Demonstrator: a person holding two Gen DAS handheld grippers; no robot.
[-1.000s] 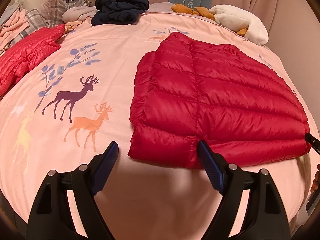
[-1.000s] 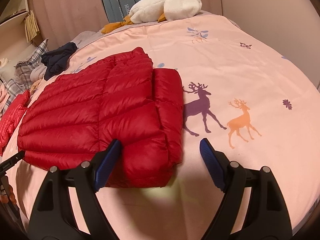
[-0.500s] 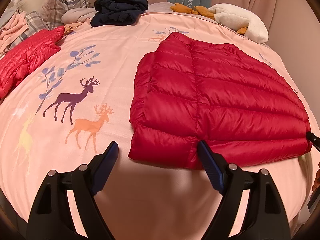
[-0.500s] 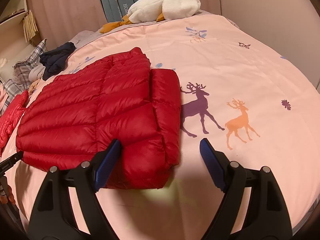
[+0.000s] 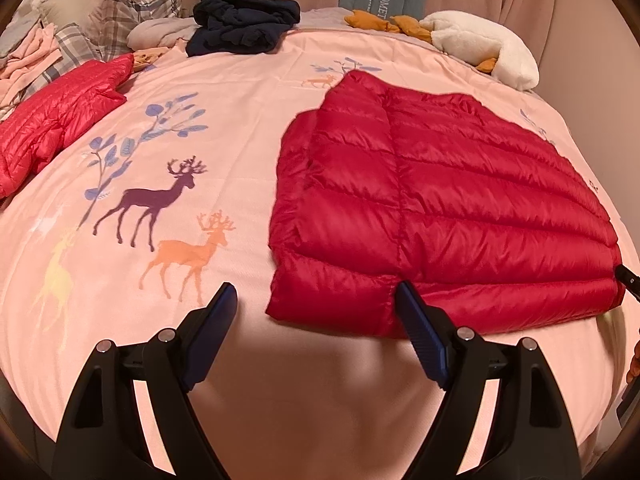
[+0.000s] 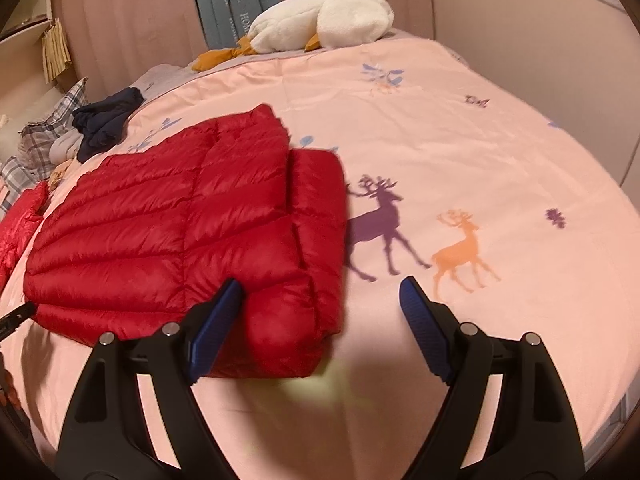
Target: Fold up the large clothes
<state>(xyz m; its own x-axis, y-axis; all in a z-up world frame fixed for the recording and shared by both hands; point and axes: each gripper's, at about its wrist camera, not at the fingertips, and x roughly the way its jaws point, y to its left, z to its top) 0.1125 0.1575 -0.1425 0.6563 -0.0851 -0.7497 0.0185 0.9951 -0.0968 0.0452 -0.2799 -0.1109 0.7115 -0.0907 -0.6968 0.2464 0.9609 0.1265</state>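
A red quilted down jacket [image 5: 440, 208] lies folded and flat on the pink deer-print bedspread [image 5: 180, 128]; it also shows in the right wrist view [image 6: 180, 232]. My left gripper [image 5: 316, 304] is open and empty, hovering just before the jacket's near left corner. My right gripper [image 6: 320, 300] is open and empty, just before the jacket's near right corner. Neither touches the jacket. The tip of the right gripper [image 5: 628, 276] shows at the jacket's right edge in the left wrist view.
A second, lighter red down jacket [image 5: 60, 116] lies at the left edge. A dark navy garment [image 5: 244, 24], plaid pillows [image 5: 132, 20] and a white plush duck [image 5: 480, 46] sit at the bed's far end. Curtains hang behind.
Both grippers have shifted slightly, so the jacket sits a little further left in the right wrist view. The jacket lies as before and both grippers stay open.
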